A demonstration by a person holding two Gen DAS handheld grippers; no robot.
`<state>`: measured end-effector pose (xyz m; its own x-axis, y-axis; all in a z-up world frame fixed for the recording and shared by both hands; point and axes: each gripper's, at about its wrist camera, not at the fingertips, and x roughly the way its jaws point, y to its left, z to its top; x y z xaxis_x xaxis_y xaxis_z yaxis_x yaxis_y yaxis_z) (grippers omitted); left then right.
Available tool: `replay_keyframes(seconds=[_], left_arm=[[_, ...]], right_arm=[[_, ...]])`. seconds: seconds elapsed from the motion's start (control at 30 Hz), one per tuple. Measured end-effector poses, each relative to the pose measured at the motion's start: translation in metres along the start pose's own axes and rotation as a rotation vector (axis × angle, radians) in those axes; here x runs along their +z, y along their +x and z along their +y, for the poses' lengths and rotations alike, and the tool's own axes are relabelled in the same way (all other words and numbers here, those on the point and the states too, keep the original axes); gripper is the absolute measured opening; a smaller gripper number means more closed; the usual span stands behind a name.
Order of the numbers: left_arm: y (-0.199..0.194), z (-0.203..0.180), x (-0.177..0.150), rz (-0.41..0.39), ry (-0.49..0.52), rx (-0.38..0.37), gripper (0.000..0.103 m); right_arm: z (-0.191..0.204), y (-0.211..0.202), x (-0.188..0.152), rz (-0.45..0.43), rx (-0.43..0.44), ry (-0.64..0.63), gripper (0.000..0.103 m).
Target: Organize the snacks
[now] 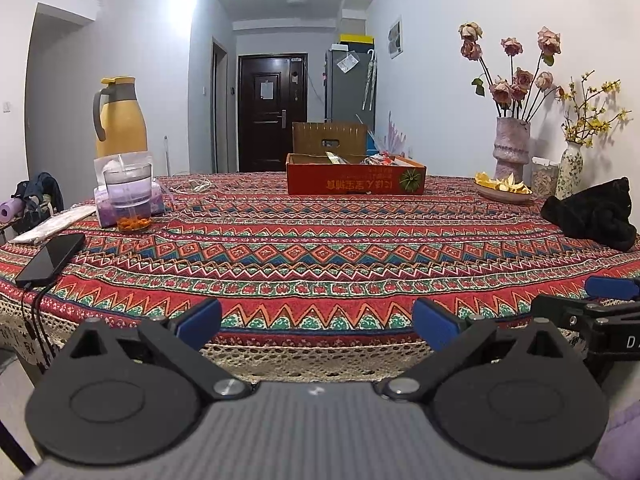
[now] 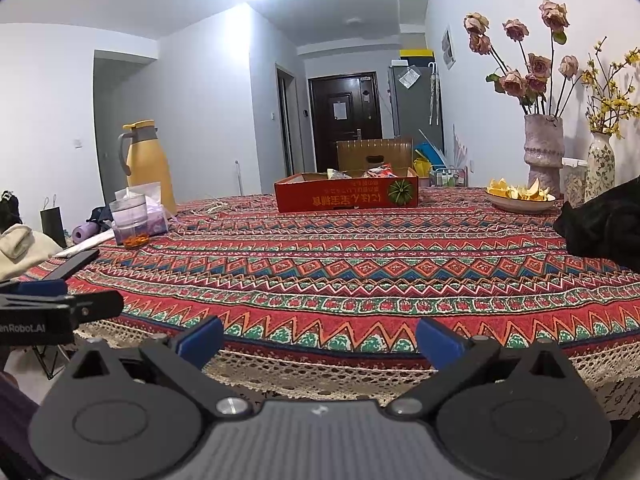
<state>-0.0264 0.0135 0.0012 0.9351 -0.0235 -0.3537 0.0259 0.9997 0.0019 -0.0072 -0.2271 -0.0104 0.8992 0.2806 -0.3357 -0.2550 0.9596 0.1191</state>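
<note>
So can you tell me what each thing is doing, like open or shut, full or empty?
left gripper: open, holding nothing
right gripper: open, holding nothing
red box: open on top, snack packets inside
yellow jug: upright, lid shut
glass cup: upright, orange bits at the bottom
bowl: holds yellow peels
phone: screen dark, cable plugged in

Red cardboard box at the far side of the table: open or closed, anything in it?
Open. The red cardboard box has no lid on top, and snack packets poke above its rim. How full it is cannot be told from this low angle.
</note>
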Motion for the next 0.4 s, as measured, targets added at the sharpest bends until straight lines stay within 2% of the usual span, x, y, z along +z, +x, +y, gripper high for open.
replay_keyframes(seconds=[0.4], left_arm=[[-0.0045,-0.0029,0.0005,-0.025,0.011,0.000,0.103]], right_arm=[[0.0005,-0.0008,0.0008,-0.005,0.001,-0.005,0.103]])
